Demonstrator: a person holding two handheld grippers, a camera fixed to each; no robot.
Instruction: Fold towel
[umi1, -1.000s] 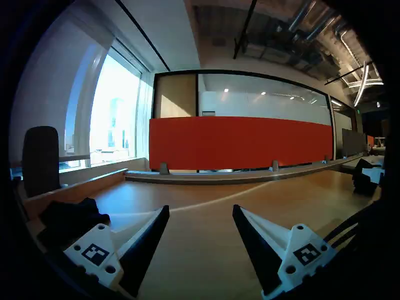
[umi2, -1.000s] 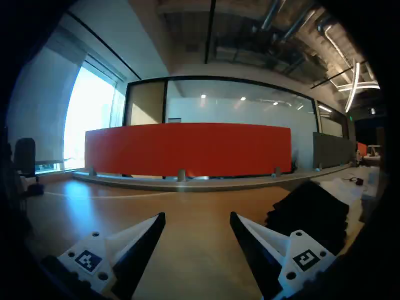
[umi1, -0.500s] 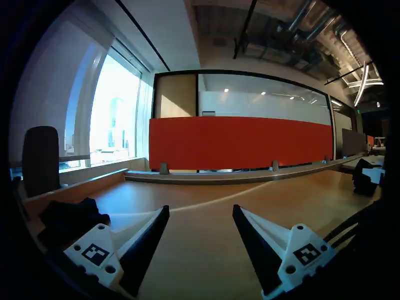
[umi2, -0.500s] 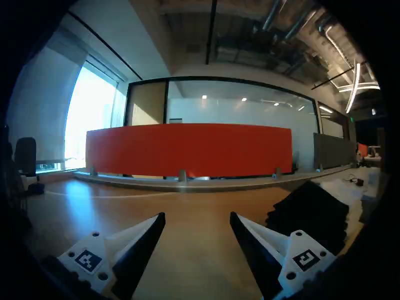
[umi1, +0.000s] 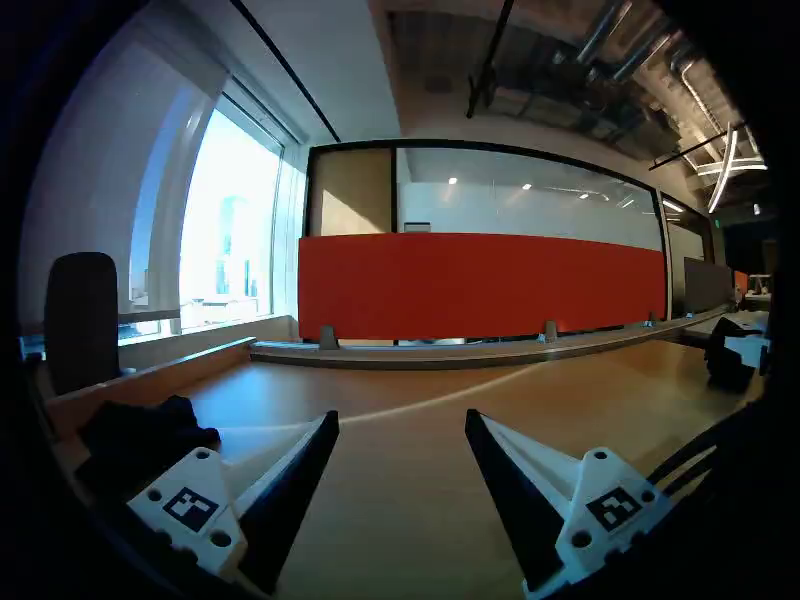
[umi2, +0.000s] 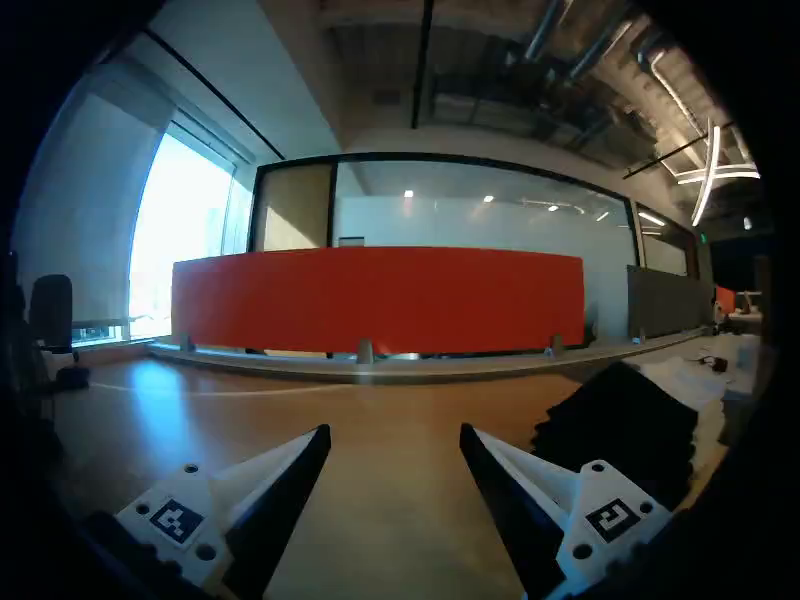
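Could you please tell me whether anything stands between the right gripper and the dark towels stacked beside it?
Nothing visible does. The right gripper has its jaws open over the wooden table, and the dark towels lie just past its right-hand finger.

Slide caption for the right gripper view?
Open right gripper facing across wooden table, dark folded stack right, red divider beyond.
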